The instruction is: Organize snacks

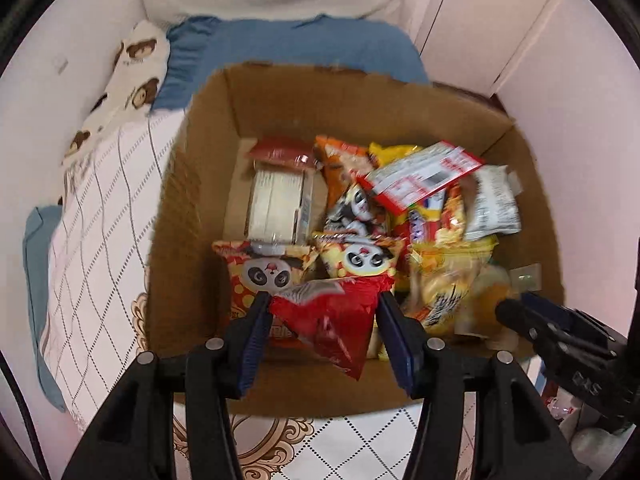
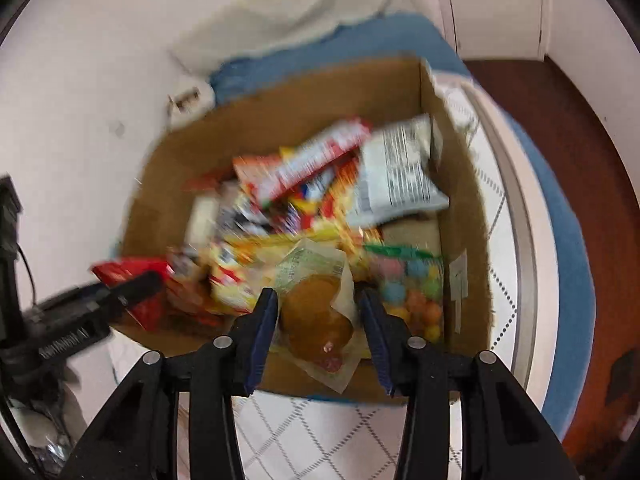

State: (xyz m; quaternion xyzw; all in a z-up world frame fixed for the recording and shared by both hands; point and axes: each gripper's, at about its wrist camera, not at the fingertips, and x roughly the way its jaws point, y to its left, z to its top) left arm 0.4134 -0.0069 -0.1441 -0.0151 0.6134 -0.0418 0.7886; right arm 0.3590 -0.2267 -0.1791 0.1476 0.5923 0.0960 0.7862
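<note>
Both tongs over the cardboard box [image 1: 208, 184]: left gripper [image 1: 322, 300] clamps a red packet [image 1: 332, 320], right gripper [image 2: 316, 296] pinches a clear pastry bag [image 2: 320, 320], each seemingly gripped narrow so it hangs free above the near pile.

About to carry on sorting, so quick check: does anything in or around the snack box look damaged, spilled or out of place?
Nothing spilled. The cardboard box has a ragged, torn far rim, and the snacks lie in a jumbled heap. The left gripper holds a red packet; the right gripper holds a clear-wrapped brown pastry.
</note>
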